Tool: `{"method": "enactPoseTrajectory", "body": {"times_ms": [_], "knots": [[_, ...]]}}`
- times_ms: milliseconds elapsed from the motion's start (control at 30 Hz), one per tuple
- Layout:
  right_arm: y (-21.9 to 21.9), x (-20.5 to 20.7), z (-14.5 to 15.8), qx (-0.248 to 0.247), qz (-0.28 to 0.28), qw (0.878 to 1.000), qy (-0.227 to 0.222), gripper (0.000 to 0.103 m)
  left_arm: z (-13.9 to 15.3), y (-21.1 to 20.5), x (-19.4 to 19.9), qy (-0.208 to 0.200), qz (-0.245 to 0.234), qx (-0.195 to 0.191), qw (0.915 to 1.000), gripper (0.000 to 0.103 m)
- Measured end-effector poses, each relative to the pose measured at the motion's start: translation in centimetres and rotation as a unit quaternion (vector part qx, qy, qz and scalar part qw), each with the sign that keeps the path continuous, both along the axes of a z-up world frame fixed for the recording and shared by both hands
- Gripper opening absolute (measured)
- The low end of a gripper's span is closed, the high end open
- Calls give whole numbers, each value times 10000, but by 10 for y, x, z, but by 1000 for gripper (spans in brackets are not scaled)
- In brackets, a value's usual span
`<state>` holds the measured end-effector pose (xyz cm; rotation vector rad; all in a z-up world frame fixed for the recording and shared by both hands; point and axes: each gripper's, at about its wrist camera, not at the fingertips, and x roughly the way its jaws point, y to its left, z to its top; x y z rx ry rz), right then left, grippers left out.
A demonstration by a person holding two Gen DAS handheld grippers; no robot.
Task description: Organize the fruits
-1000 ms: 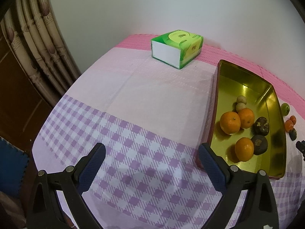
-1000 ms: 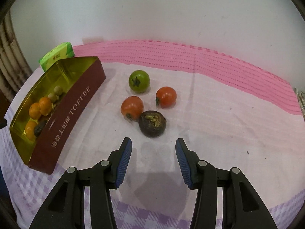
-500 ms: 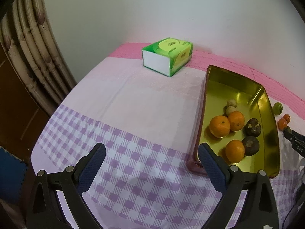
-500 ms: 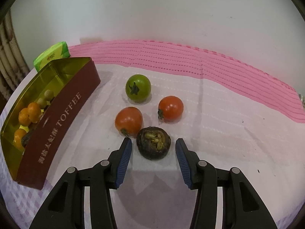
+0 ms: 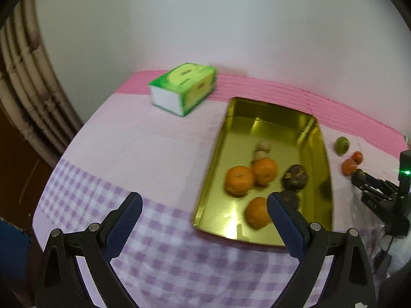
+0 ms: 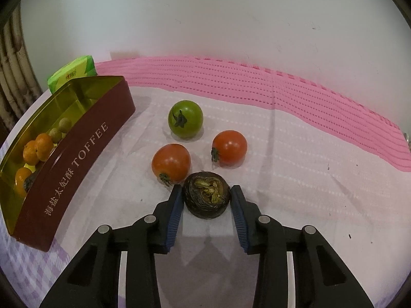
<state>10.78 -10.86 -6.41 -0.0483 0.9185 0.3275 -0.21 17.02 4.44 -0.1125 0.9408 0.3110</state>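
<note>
The bench (image 6: 295, 179) carries a pink, white and lilac-check cloth (image 5: 159, 231). A green tissue box (image 5: 183, 88) sits near the far edge. The toffee tin (image 6: 77, 164) lies lengthwise. Beside it rest a green tomato (image 6: 185, 118), two red tomatoes (image 6: 170, 163) and a dark fruit (image 6: 206, 197).

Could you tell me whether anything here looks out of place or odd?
Four fruits lie outside the tin: a green tomato, two red tomatoes and a dark fruit between the right tool's fingers. Nothing looks spilled or damaged.
</note>
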Motion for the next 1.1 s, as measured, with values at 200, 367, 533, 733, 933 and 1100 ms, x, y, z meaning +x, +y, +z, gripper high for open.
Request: {"method": "enactPoseTrajectory", "body": {"times_ms": [200,367,533,733,933,1100], "knots": [[-20,-2,-1,14,-155,9999,-22,38,4,-45,21,66,-469,-107,9988,96],[-56,1,-3,-55,-469,9989,18,38,2,-79,40,147,-842,-222,9961,96],[-92,9,-8,-228,-785,9966,52,38,-1,-114,57,145,-1160,-312,9927,92],[-128,17,-13,-299,-1079,9937,27,38,-11,-151,72,246,-1454,-329,9885,90],[-146,18,-16,-314,-1163,9927,-40,38,-21,-173,84,375,-1617,-294,9857,83],[-150,17,-16,-222,-1161,9930,-19,38,-31,-189,93,466,-1726,-239,9836,77]]}}
